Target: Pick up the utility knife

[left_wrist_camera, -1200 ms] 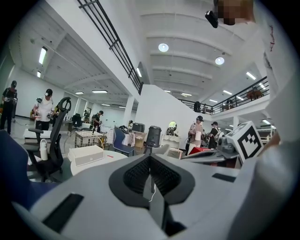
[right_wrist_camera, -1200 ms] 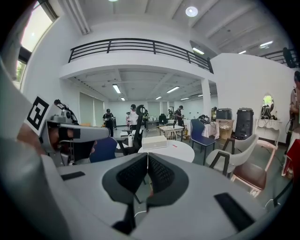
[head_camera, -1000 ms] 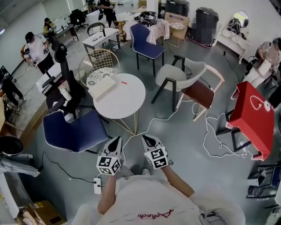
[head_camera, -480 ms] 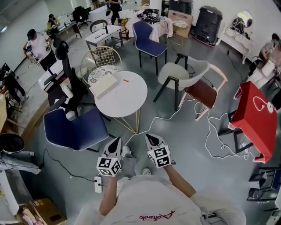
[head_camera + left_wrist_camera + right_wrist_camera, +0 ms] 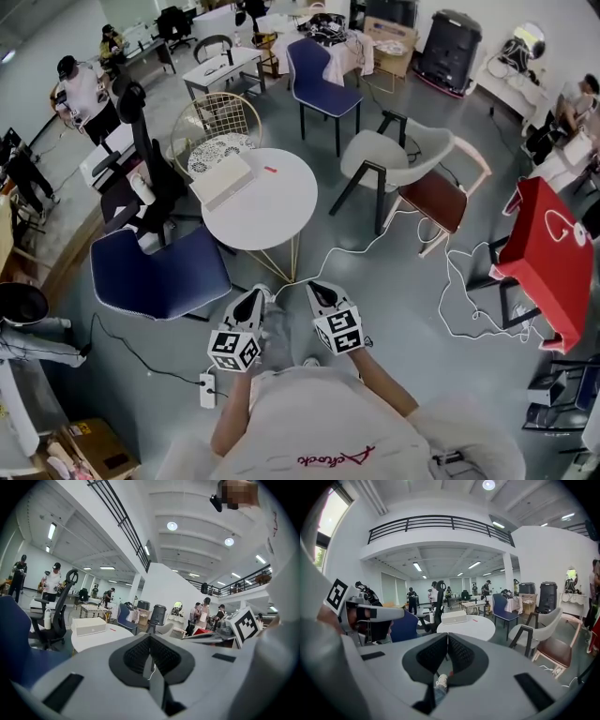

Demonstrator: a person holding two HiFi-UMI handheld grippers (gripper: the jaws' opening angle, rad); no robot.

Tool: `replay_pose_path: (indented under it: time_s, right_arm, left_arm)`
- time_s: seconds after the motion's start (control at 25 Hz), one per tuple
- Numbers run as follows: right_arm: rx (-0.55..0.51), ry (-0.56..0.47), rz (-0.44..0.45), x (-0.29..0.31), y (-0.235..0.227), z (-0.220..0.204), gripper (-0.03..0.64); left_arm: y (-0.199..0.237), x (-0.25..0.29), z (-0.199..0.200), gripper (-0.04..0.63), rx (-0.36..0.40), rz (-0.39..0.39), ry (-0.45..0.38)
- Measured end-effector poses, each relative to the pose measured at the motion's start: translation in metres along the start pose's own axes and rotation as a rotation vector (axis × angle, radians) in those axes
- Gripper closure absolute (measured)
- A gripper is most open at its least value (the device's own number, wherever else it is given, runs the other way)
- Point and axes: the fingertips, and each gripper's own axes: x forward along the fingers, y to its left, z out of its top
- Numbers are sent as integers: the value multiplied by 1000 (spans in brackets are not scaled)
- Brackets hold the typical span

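Red utility knife (image 5: 270, 170) on table (image 5: 281, 220) | well beyond left claw (image 5: 251, 300), right claw (image 5: 319, 293)

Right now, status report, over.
Left gripper shut, empty; right gripper same. Small red item, likely the utility knife, on round white table near white box. White cable on floor between.

the small red utility knife (image 5: 270, 170) lies flat on the round white table (image 5: 272, 216).

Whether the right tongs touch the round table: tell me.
Apart. The head view shows the right tongs over bare floor, well short of the table.
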Motion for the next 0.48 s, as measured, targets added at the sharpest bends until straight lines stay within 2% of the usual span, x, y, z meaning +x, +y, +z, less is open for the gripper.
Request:
replay_pose_path:
  time_s: [0.48]
  right_arm:
    - [-4,21,-22,58,-25,12,600]
  left_arm:
    - [40,49,7,583,-25,-49,12]
